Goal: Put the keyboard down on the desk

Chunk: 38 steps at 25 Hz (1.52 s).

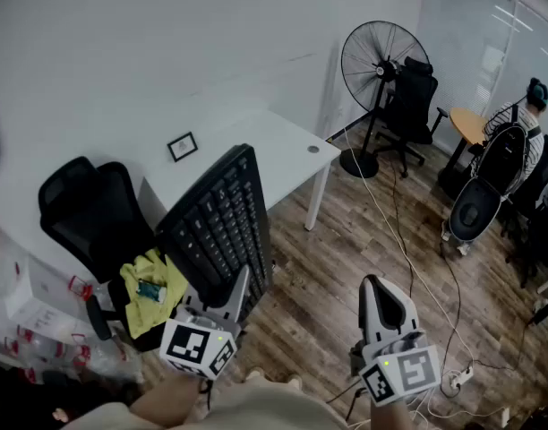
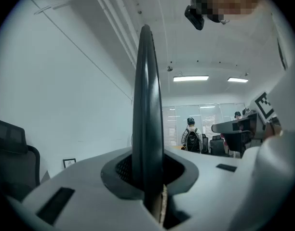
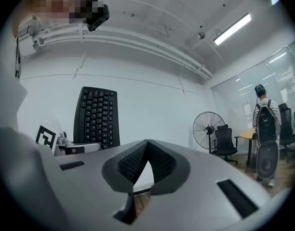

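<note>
A black keyboard (image 1: pixel 222 231) hangs in the air, held by its near end in my left gripper (image 1: pixel 231 301), which is shut on it. It stands tilted, keys facing right, in front of the white desk (image 1: pixel 256 155). In the left gripper view the keyboard (image 2: pixel 147 109) shows edge-on, rising between the jaws. My right gripper (image 1: pixel 378 305) is shut and holds nothing, out over the wooden floor to the right of the keyboard. From the right gripper view the keyboard (image 3: pixel 97 117) stands upright at the left, with its keys showing.
A black office chair (image 1: pixel 90 213) with a yellow cloth (image 1: pixel 153 289) on its seat stands left of the desk. A small framed picture (image 1: pixel 182 146) sits on the desk. A standing fan (image 1: pixel 381 70), chairs and a seated person (image 1: pixel 516 133) are at the back right. Cables (image 1: pixel 417 276) run across the floor.
</note>
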Available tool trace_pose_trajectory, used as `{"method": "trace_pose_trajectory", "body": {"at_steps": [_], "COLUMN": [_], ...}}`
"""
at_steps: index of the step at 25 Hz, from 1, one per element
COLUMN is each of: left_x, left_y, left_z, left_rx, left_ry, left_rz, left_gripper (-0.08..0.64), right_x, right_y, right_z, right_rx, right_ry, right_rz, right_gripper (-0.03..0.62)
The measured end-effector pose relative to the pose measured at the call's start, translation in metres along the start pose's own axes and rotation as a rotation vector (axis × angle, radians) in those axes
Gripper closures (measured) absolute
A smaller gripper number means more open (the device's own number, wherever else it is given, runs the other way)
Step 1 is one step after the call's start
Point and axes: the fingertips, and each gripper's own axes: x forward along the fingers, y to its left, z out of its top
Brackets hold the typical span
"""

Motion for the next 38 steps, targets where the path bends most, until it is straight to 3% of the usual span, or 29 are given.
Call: {"method": "trace_pose_trajectory", "body": {"at_steps": [15, 21, 25, 38], "left_x": [-0.002, 0.011, 0.021, 0.113], "left_y": [-0.003, -0.060, -0.067, -0.028], "left_z": [0.003, -0.014, -0.021, -0.054], "left_rx": [-0.014, -0.024, -0.037, -0.069], "left_ry": [0.011, 0.023, 0.042, 0.059], "left_rz": [0.015, 0.021, 0.014, -0.006], "left_gripper": [0.479, 0.479, 0.479, 0.477], "right_x": [-0.002, -0.035, -0.036, 0.054], "right_y": [-0.003, -0.052, -0.067, -0.111], "right_z": [0.001, -0.028, -0.034, -0.061], "right_rx": [0.031, 0.034, 0.053, 0.066], "right_ry": [0.023, 0.064, 0.071, 0.099], "right_rz": [0.034, 0.061, 0.058, 0.060], "right_gripper": [0.568, 0.566, 0.566, 0.566]}}
